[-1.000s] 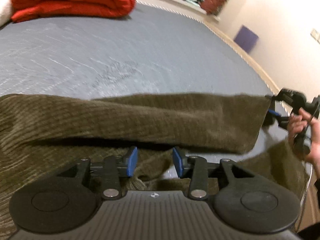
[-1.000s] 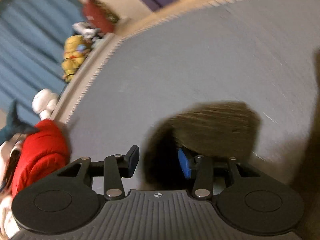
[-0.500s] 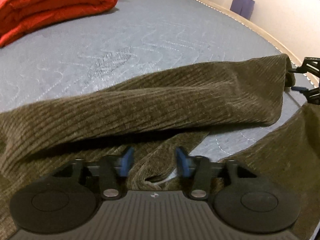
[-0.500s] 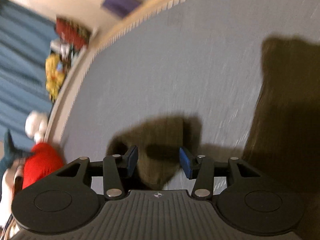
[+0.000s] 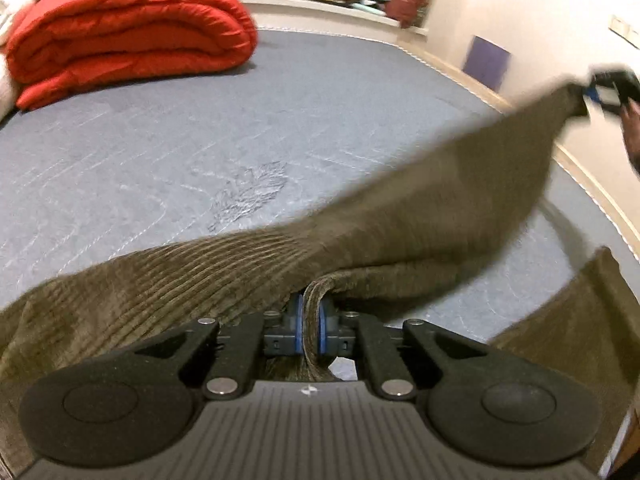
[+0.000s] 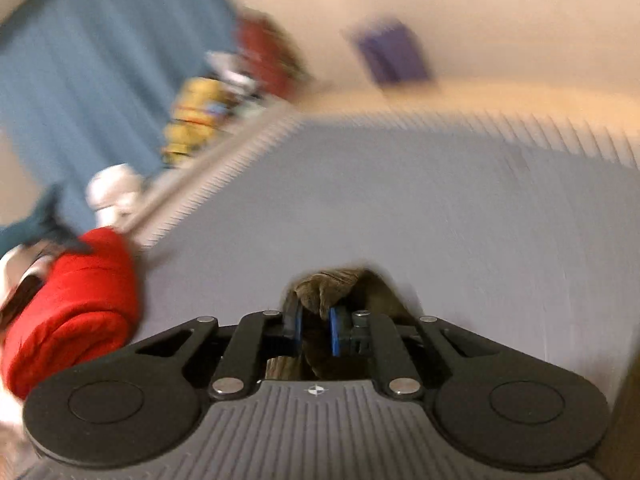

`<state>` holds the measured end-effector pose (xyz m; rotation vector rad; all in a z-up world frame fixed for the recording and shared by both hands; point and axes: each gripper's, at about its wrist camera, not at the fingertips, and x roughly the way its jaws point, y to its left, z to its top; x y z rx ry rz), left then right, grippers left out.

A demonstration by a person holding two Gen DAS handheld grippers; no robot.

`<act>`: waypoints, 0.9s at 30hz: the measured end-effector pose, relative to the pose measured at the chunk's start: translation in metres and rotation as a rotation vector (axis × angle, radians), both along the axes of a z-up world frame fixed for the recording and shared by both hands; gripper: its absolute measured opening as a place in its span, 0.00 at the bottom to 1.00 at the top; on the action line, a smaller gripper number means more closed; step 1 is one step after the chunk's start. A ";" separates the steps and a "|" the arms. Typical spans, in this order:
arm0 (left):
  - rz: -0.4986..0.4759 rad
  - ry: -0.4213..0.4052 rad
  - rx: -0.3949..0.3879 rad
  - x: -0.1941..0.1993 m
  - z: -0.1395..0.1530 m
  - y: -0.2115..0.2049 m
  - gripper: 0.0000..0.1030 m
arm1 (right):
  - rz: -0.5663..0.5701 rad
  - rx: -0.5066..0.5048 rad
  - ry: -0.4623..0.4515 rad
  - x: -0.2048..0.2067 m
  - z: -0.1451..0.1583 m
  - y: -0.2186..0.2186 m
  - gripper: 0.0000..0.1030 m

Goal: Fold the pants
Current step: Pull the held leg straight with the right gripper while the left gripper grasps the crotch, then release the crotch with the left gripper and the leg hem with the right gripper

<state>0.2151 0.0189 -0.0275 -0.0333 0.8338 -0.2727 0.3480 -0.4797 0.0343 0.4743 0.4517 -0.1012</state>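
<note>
Only pants (image 5: 420, 216) between tools

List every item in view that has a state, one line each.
left gripper: shut on a fold of the pants, jaws just closed.
right gripper: shut on the pants' far end, jaws just closed.
pants: olive corduroy, gripped at two points, one leg lifted off the mattress.
red quilt: folded, resting on the mattress.

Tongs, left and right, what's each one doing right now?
Left tongs: just closed, gripping the pants.
Right tongs: just closed, gripping the pants' far end.
</note>
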 end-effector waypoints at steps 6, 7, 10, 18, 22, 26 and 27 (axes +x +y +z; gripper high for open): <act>-0.252 0.111 0.052 -0.008 -0.006 -0.010 0.07 | -0.007 -0.392 0.368 0.081 -0.015 -0.002 0.19; -0.261 0.121 0.061 -0.008 -0.008 -0.010 0.07 | -0.034 -0.368 0.450 0.085 -0.036 -0.009 0.21; -0.257 0.126 0.063 -0.006 -0.008 -0.011 0.07 | -0.054 -0.197 0.431 0.068 -0.075 -0.028 0.27; -0.302 0.140 0.061 -0.007 -0.002 -0.005 0.07 | -0.345 0.181 0.282 -0.005 -0.135 -0.082 0.45; -0.311 0.147 0.058 -0.004 -0.005 -0.004 0.07 | -0.399 0.281 0.334 -0.017 -0.161 -0.083 0.53; -0.301 0.142 0.062 -0.003 -0.008 -0.008 0.07 | -0.388 0.348 0.351 -0.008 -0.172 -0.082 0.51; -0.295 0.141 0.059 -0.003 -0.009 -0.008 0.07 | -0.369 0.350 0.351 -0.001 -0.169 -0.081 0.31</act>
